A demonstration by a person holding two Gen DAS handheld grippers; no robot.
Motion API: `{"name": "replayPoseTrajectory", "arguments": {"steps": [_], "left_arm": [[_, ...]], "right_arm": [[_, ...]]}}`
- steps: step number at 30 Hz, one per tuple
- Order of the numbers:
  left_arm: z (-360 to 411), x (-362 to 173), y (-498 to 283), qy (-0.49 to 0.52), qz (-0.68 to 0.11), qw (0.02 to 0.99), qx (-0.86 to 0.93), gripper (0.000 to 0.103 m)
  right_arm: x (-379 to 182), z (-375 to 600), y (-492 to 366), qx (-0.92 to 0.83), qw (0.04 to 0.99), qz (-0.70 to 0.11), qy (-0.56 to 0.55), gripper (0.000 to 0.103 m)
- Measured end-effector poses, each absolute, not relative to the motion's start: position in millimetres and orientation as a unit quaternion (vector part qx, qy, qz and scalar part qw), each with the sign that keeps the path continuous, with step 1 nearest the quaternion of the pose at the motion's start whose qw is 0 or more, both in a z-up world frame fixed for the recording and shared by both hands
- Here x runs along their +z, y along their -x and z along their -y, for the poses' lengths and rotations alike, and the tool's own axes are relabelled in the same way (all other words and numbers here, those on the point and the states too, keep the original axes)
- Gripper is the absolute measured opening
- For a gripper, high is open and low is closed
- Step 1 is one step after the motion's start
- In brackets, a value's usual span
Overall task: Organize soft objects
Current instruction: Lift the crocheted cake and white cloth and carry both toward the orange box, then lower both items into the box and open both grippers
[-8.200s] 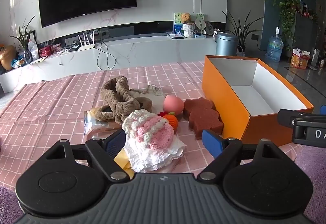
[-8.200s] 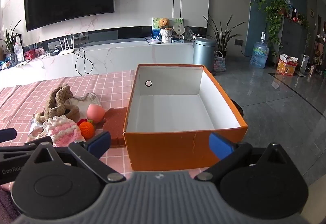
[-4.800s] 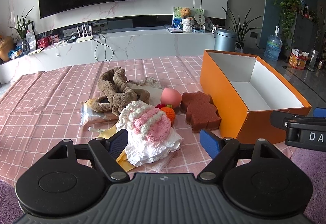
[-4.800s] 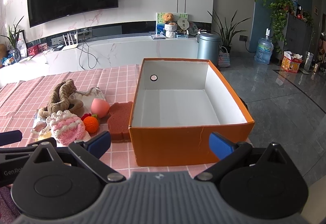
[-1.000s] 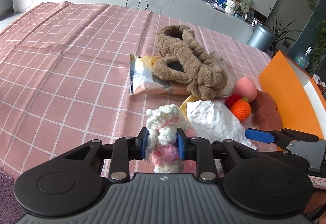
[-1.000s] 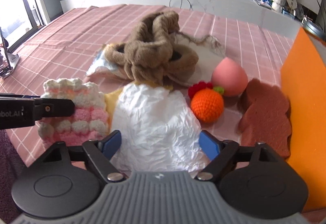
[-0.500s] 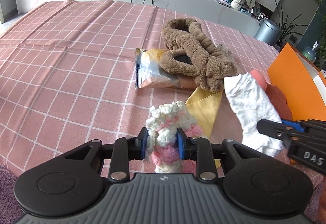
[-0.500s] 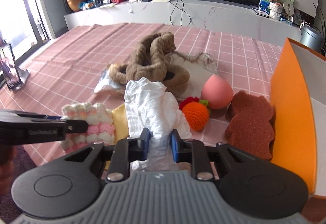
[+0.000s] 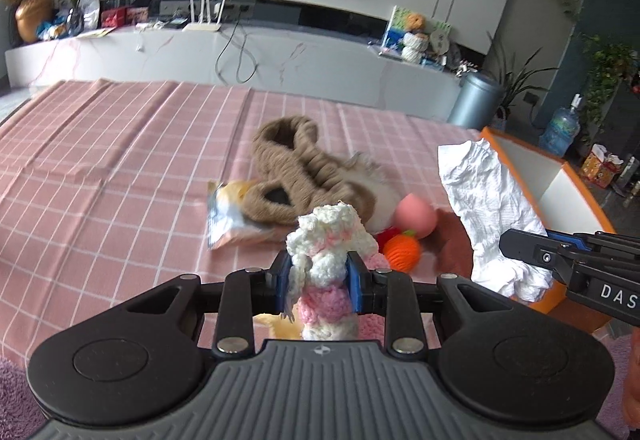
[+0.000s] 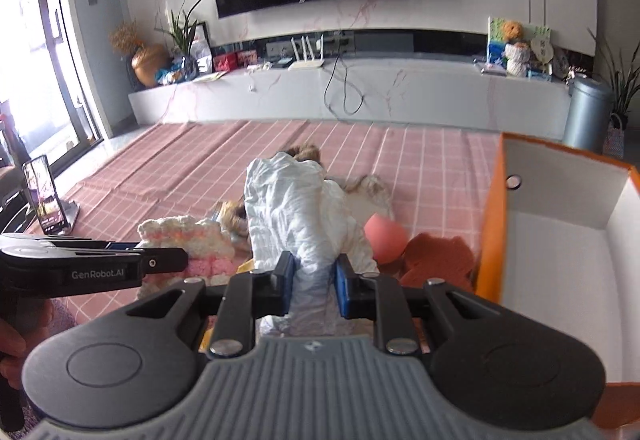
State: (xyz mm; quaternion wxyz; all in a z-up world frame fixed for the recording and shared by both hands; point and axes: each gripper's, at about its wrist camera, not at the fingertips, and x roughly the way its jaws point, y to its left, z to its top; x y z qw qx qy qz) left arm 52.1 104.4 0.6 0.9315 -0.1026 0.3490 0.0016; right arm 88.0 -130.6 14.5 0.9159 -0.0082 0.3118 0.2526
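A: Item one, left claw (image 9: 319, 277)?
B: Closed on the knit piece (image 9: 326, 240), pink and cream, held above the surface (image 9: 100, 176).

A: Item two, right claw (image 10: 313, 282)?
B: Clamped on the white cloth (image 10: 298, 212), which stood up from its pads (image 10: 343, 288).

A: Box (image 10: 560, 240)?
B: Orange, white inside, at 3 o'clock of the right claw, on the surface.

A: Loose stock?
B: Brown band (image 9: 296, 168) at 12 o'clock of the left claw, lying partly over a snack packet (image 9: 224, 218). Pink egg (image 9: 414, 216) and orange ball (image 9: 402, 249) at 1 o'clock, touching. Brown sponge (image 10: 436, 254) lay between the egg and the box wall.
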Motion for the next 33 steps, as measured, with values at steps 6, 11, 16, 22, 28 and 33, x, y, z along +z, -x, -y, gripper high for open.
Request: {"name": "replayPoseTrajectory", "arguments": {"steps": [6, 11, 16, 22, 28, 33], "left_arm": [[-78.3, 27.2, -61.1, 0.09, -0.322, 0.942, -0.042, 0.032], [-41.4, 49.7, -74.8, 0.072, -0.3, 0.945, -0.103, 0.032], [10.2, 66.8, -96.6, 0.065, -0.288, 0.938, -0.184, 0.032], [70.4, 57.6, -132.9, 0.03, -0.328, 0.911, -0.248, 0.032], [109.8, 25.9, -156.8, -0.025, -0.386, 0.88, -0.274, 0.032], [131.8, 6.2, -165.8, -0.08, -0.423, 0.859, -0.278, 0.032]], "right_arm": [[37.3, 161.2, -87.2, 0.214, 0.936, -0.278, 0.009, 0.02], [49.4, 192.5, -92.4, 0.169, 0.95, -0.263, 0.016, 0.02], [54.2, 229.1, -99.4, 0.126, 0.954, -0.272, 0.022, 0.02], [41.4, 276.4, -117.2, 0.103, 0.934, -0.342, 0.007, 0.02], [11.7, 301.7, -138.7, 0.104, 0.9, -0.423, 0.018, 0.02], [-12.1, 306.6, -158.9, 0.121, 0.87, -0.477, 0.025, 0.02]]}}
